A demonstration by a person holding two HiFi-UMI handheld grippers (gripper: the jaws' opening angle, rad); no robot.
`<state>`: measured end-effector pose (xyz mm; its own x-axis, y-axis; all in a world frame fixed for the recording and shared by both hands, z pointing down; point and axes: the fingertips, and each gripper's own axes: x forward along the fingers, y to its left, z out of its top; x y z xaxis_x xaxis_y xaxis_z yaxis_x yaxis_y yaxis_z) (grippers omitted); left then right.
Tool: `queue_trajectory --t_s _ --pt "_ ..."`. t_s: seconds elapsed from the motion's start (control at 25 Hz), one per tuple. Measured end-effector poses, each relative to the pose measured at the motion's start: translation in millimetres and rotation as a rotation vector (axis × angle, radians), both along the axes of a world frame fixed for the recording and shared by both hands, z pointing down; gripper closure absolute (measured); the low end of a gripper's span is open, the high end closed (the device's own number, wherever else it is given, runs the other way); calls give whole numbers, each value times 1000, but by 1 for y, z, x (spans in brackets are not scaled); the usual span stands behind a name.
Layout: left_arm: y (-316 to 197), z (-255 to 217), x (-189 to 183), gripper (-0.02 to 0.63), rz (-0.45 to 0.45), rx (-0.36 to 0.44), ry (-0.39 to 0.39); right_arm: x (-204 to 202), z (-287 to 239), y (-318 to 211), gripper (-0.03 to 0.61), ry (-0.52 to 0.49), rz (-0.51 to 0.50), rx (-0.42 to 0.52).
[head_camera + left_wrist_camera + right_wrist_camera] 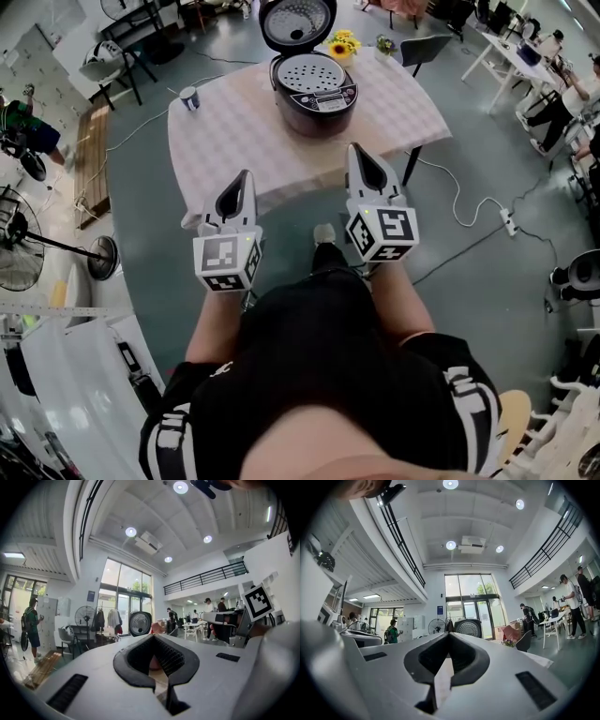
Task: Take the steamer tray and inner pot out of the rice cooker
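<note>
A dark rice cooker (314, 94) stands at the far side of the table, its round lid (297, 21) swung up and back. A perforated grey steamer tray (311, 72) fills its mouth and hides the inner pot below. My left gripper (246, 175) and right gripper (356, 150) point toward the cooker from the table's near edge, well short of it. Both are shut with nothing between the jaws. The raised lid (140, 623) shows past the left gripper (154, 637) in the left gripper view. The lid (468, 627) also shows past the right gripper (449, 634) in the right gripper view.
The table (234, 141) wears a pale checked cloth. A small cup (189, 97) stands at its far left corner and yellow flowers (344, 42) behind the cooker. A dark chair (427, 47) sits at the far right. A power cord and strip (508, 221) lie on the floor.
</note>
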<state>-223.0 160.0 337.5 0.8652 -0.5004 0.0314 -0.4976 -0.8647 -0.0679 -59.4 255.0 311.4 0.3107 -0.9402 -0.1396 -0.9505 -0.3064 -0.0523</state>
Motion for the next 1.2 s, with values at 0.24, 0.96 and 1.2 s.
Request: queue_trajectory --t_s 0.24,0.96,1.2 --pt "-35 3 36 611 -16 15 -1 45 5 -37 580 -13 -1 6" --pt "-187 13 213 610 -119 12 -33 235 27 -183 581 -13 -16 8" --pt "-232 -3 272 611 -119 4 -53 290 16 -231 580 -45 -33 -10"
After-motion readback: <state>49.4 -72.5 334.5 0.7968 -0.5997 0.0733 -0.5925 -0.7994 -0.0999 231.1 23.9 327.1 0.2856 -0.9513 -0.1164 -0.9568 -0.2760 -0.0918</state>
